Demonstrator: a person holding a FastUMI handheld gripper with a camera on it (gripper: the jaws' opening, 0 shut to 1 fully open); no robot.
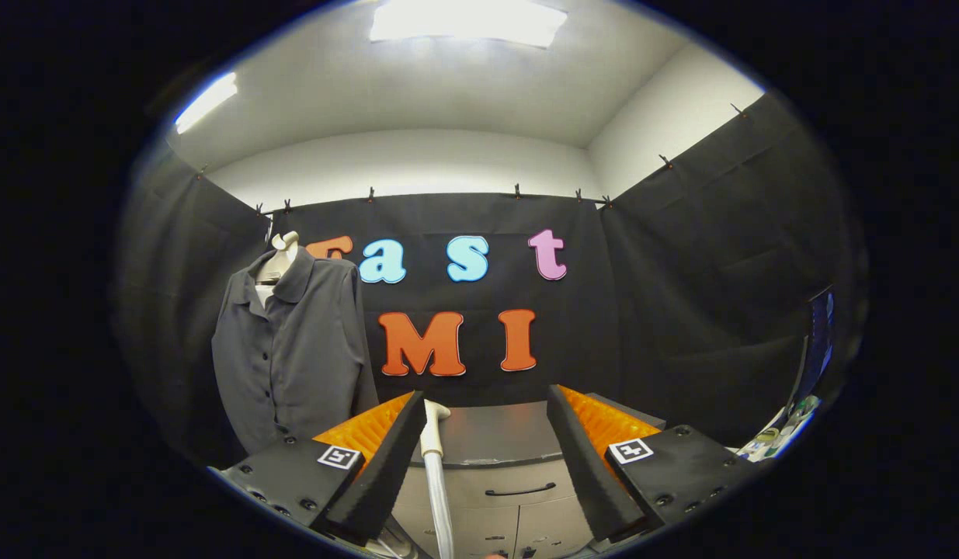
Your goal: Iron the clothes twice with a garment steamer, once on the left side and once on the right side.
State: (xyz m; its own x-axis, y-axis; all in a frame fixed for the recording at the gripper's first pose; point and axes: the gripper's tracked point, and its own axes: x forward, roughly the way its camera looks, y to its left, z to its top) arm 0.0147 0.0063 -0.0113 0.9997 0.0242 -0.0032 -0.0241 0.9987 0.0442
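Tool (487,458) open, nothing between fingers. Steamer (435,466) just inside left finger at lower centre of frame, near-vertical long axis, head up, hose running down, standing in front of bench (495,439). Not yet gripped. Shirt (293,349) on mannequin at left of frame, beyond and well left of steamer. Next: shift tool left, close on handle.

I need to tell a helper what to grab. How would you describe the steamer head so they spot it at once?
Start at the grey cabinet below the black cloth wall. A pale steamer head on a white hose rises before it, beside one finger of the open gripper. It is the slim light thing here, unlike the dark shirt on the mannequin.
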